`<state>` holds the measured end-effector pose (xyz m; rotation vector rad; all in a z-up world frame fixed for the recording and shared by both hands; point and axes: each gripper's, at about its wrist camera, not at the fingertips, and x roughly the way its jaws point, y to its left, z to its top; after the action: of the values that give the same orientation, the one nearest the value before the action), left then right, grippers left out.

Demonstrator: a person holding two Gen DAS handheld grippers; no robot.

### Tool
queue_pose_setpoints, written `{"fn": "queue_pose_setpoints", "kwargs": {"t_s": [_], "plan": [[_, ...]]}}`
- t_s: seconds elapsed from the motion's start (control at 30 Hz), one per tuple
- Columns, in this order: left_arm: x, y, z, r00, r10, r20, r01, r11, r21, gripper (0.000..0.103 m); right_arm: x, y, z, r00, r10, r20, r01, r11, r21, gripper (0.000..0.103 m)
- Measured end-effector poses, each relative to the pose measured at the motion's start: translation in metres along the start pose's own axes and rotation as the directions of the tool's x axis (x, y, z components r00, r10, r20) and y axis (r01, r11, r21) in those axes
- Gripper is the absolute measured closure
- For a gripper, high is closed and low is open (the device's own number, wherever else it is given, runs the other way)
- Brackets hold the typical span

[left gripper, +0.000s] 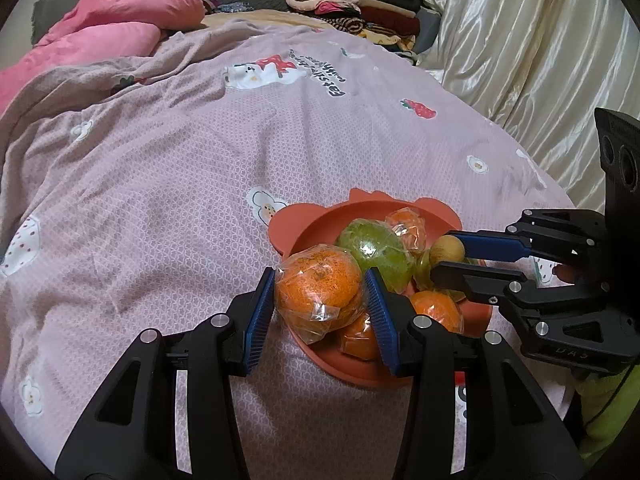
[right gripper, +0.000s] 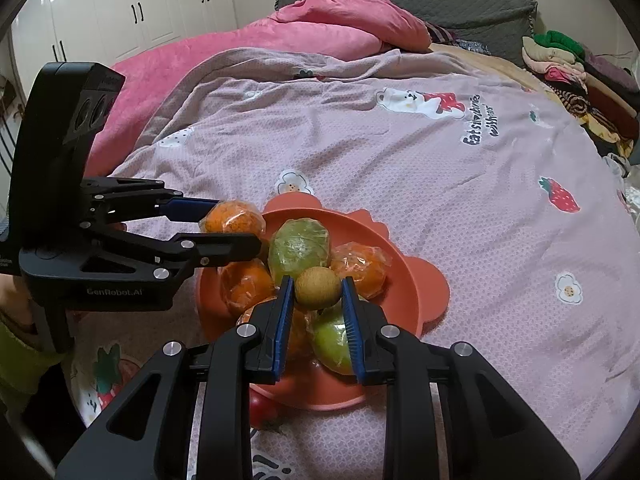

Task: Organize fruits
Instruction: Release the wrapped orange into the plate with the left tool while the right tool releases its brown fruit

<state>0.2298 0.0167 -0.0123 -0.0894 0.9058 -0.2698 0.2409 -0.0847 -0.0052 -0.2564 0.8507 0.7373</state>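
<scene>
While the left gripper [left gripper: 320, 300] has its jaws partway open and closed on a wrapped orange [left gripper: 318, 294], the blue pads pressing both sides of its plastic film, the right gripper [right gripper: 314, 294] has its jaws drawn narrow and clamped on a small brown kiwi [right gripper: 318, 286]. Both fruits sit over an orange-red bowl [right gripper: 400, 280] that rests on a bed covered with a pink patterned quilt [left gripper: 200, 160]. The wrapped orange is at the bowl's left edge as the left wrist view shows it; the kiwi is above the middle of the pile. In the bowl lie a wrapped green fruit [right gripper: 298, 246], a green apple [right gripper: 332, 342], and several more wrapped oranges [right gripper: 360, 266]. A pink blanket [right gripper: 320, 24] is bunched at the far end of the bed, and a stack of folded clothes [left gripper: 352, 0] stands beside it.
</scene>
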Motion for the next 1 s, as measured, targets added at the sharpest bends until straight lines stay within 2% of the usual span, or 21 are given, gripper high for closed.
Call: {"fn": "queue_pose_setpoints", "kwargs": {"t_s": [0.2, 0.3, 0.37, 0.5, 0.67, 1.0], "plan": [[-0.001, 0.0, 0.0, 1.0, 0.0, -0.001, 0.0, 1.0, 0.002, 0.066, 0.001, 0.001, 0.001, 1.0, 0.002, -0.003, -0.002, 1.0, 0.009, 0.079], [0.0, 0.0, 0.0, 1.0, 0.001, -0.001, -0.001, 1.0, 0.001, 0.066, 0.0, 0.007, 0.001, 0.999, -0.041, -0.004, 0.041, 0.999, -0.018, 0.078], [0.0, 0.0, 0.0, 1.0, 0.0, -0.001, 0.0, 1.0, 0.0, 0.066, -0.002, 0.007, 0.001, 1.0, -0.024, 0.001, 0.024, 1.0, -0.007, 0.07], [0.0, 0.0, 0.0, 1.0, -0.003, -0.003, 0.003, 1.0, 0.0, 0.066, -0.006, 0.007, -0.001, 1.0, -0.017, 0.005, 0.017, 1.0, 0.005, 0.068], [-0.001, -0.001, -0.001, 1.0, -0.004, -0.006, 0.004, 1.0, 0.001, 0.066, -0.013, 0.004, -0.004, 1.0, -0.017, 0.014, 0.017, 1.0, 0.022, 0.059], [-0.008, -0.001, 0.0, 1.0, -0.004, 0.002, 0.004, 1.0, 0.0, 0.063, -0.025, 0.001, -0.011, 0.999, -0.019, 0.032, 0.017, 0.999, 0.052, 0.051]]}}
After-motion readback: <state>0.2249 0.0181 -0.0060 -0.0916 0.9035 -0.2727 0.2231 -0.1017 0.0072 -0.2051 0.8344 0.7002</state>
